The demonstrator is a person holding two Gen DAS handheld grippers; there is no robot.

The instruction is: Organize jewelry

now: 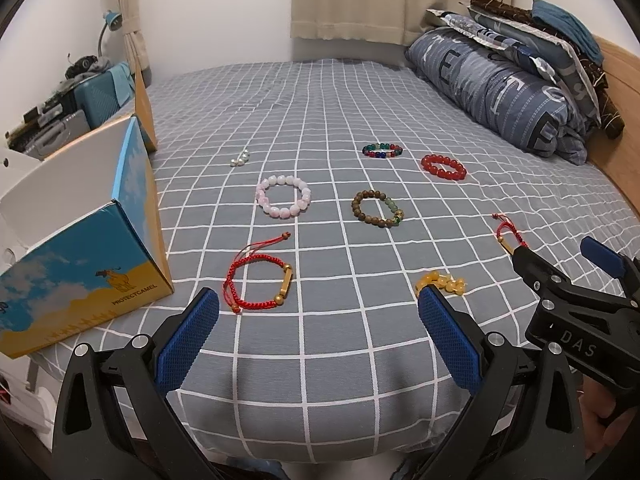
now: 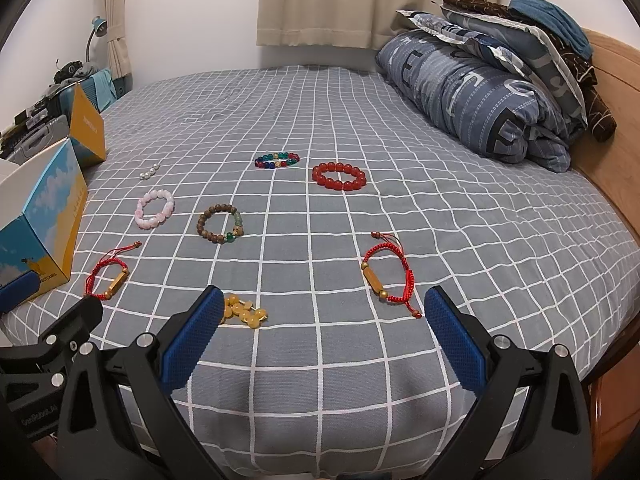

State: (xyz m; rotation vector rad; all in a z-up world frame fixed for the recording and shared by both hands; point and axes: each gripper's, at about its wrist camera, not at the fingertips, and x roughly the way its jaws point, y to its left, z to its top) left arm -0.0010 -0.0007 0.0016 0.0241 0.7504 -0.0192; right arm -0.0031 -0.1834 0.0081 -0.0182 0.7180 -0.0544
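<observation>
Both of your hand-held grippers hover spread and empty over the bed's near edge, with the bracelets scattered across the checked sheet.

Your left hand-held gripper (image 1: 318,330) has its blue pads wide apart, a red cord bracelet (image 1: 258,282) lying just ahead of its left finger. Your right hand-held gripper (image 2: 320,328) is equally spread, with a clump of yellow beads (image 2: 242,310) just beside its left pad and a second red cord bracelet (image 2: 390,278) near its right pad. Farther up the bed (image 2: 440,220) lie a pink bead bracelet (image 2: 155,208), a brown wooden bead bracelet (image 2: 220,224), a red bead bracelet (image 2: 339,176), a multicoloured bead bracelet (image 2: 277,159) and a few white pearls (image 2: 150,171). An open blue-and-yellow box (image 1: 92,248) sits on the bed's left side.
</observation>
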